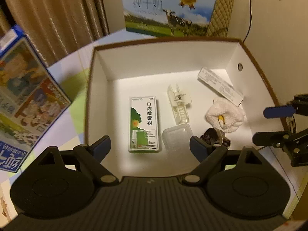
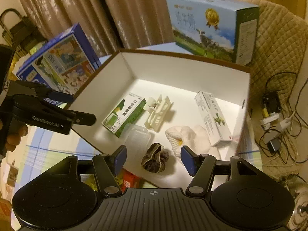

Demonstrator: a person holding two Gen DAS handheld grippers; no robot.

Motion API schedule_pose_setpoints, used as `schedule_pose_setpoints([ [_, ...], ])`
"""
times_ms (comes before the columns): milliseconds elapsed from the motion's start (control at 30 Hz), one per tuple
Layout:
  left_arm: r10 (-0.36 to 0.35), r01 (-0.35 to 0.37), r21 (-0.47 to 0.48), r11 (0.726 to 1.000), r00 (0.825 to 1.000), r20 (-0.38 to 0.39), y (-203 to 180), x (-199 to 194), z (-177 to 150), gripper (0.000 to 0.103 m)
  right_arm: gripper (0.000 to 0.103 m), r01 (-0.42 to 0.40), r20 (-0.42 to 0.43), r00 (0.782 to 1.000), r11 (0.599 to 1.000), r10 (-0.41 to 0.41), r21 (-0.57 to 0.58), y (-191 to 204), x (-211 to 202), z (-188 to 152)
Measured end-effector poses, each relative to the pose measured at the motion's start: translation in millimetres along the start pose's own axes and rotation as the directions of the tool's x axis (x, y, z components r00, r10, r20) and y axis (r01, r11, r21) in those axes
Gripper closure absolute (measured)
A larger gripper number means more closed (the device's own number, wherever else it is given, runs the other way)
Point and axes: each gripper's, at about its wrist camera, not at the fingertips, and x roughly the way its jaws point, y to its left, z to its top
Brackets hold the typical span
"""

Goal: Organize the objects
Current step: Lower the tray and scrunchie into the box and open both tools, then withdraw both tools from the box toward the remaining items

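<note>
From the left wrist camera, the left tongs [image 1: 150,147] hang released and empty over the near wall of a brown-edged, white-lined open cardboard box [image 1: 134,67] that stands on a pastel-checked table [image 1: 77,88]. Just ahead, between the blue pads, a green-and-white spray carton [image 1: 144,124] lies flat on the box floor, and a small clear plastic case [image 1: 177,139] lies beside it toward the right pad. A cream plastic hair claw [image 1: 179,104] sits farther ahead, a white knitted cloth bundle [image 1: 225,115] ahead to the right, a long white medicine carton [image 1: 220,86] beyond that bundle, and a dark velvet scrunchie [image 1: 213,136] close by the right pad. The right tongs [image 1: 271,125] show at the far right edge, spread apart. From the right wrist camera, the right tongs [image 2: 154,158] are released and hold nothing; the scrunchie [image 2: 155,157] lies on the box floor between the pads, with the cloth bundle [image 2: 184,138] ahead to the right and the clear case [image 2: 137,136] ahead to the left. The left tongs [image 2: 77,107] reach in from the left over the box wall [image 2: 107,84].
</note>
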Motion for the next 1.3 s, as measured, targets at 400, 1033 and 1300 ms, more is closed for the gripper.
schedule_pose_setpoints([
  [400, 0.004, -0.001, -0.048, 0.999, 0.997, 0.076, 3, -61, -43, 0.015, 0.043, 0.021, 0.086, 0.996, 0.997, -0.027, 0.071, 20, -48, -37],
  [1033, -0.029, 0.034, -0.109, 0.993, 0.998, 0.047, -18, -95, -127, 0.014, 0.043, -0.013, 0.093, 0.996, 0.99, 0.0, 0.141, 58, -77, -97],
  [1300, -0.031, 0.033, -0.14, 0.99, 0.999, 0.017, -19, -94, -152, 0.014, 0.043, -0.014, 0.066, 0.998, 0.986, 0.003, 0.167, 64, -77, -118],
])
